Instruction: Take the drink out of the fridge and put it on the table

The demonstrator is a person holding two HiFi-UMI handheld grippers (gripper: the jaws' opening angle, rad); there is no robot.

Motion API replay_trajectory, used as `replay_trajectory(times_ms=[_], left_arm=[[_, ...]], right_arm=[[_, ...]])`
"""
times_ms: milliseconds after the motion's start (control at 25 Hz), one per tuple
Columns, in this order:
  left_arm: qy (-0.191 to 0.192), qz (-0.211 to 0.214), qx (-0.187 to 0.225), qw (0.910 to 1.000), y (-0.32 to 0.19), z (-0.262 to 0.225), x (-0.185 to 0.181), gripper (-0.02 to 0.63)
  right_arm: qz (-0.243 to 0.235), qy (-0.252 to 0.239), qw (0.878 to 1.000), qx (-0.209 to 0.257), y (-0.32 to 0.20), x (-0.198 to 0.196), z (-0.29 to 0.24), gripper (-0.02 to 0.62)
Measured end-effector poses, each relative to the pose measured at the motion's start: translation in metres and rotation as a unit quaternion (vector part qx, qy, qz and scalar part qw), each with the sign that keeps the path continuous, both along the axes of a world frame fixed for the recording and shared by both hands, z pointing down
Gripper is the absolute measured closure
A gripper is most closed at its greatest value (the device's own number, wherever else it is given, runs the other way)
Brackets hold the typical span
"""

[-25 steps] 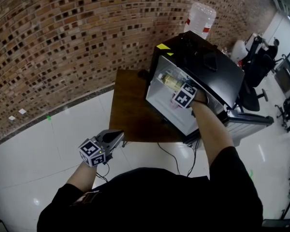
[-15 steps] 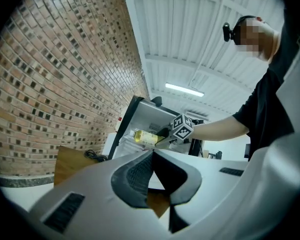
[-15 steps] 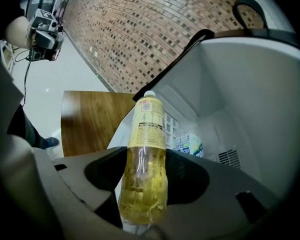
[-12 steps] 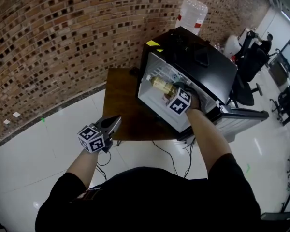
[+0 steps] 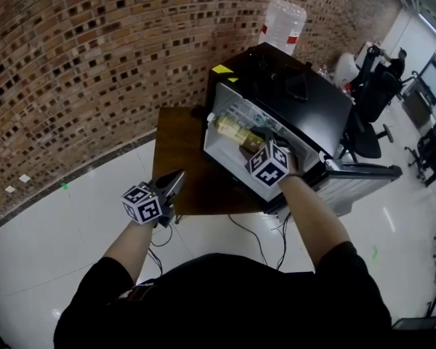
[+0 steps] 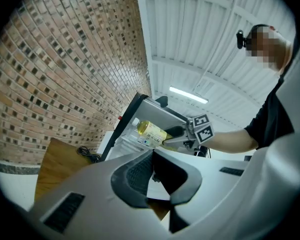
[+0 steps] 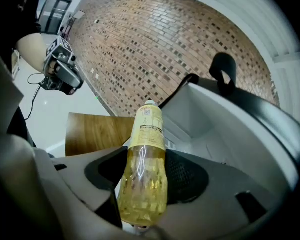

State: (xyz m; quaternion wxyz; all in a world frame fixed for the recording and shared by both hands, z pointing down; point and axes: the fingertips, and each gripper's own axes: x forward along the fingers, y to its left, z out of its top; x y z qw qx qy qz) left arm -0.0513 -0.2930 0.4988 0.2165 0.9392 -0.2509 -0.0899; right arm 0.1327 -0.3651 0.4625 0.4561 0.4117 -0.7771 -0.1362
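The drink is a clear bottle of yellow liquid [image 5: 232, 129] with a white cap and pale label. It lies across the mouth of the open black mini fridge [image 5: 305, 100]. My right gripper [image 5: 251, 144] is shut on the bottle's lower body; in the right gripper view the bottle [image 7: 142, 169] fills the gap between the pads of this gripper [image 7: 142, 184], its cap pointing away. My left gripper [image 5: 176, 182] is shut and empty, hanging over the floor by the front edge of the wooden table [image 5: 178, 151]. The left gripper view shows the bottle [image 6: 150, 132] at the fridge opening.
The fridge stands on the table's right part, its door [image 5: 363, 177] swung open to the right. A water jug [image 5: 282, 22] stands behind it against the curved brick wall. Office chairs [image 5: 370, 115] are at the far right. Cables [image 5: 265, 238] trail on the white floor.
My right gripper has drawn the bottle from inside the fridge out to its opening, toward me. The left gripper has barely shifted.
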Motion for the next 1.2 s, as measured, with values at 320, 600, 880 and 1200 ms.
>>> replay_trajectory(times_ms=[320,600,880,1200], left_arm=[[0.130,0.044,-0.064,0.9885,-0.034,-0.023,0.023,0.260],[0.153,0.056,-0.053,0.9853,-0.041,-0.029,0.028,0.305],[0.078,0.038,-0.049,0.9950,-0.031,0.022,0.017,0.341],[-0.039,0.039,-0.013,0.9984,-0.013,0.075,0.026,0.356]], right_arm=[[-0.097,-0.103,0.990,0.029,0.056,-0.073,-0.005,0.336],[-0.120,-0.172,0.978,0.006,0.070,-0.097,0.028,0.336],[-0.112,-0.205,0.972,-0.038,0.078,-0.106,0.089,0.333],[-0.098,-0.217,0.967,-0.089,0.082,-0.110,0.172,0.334]])
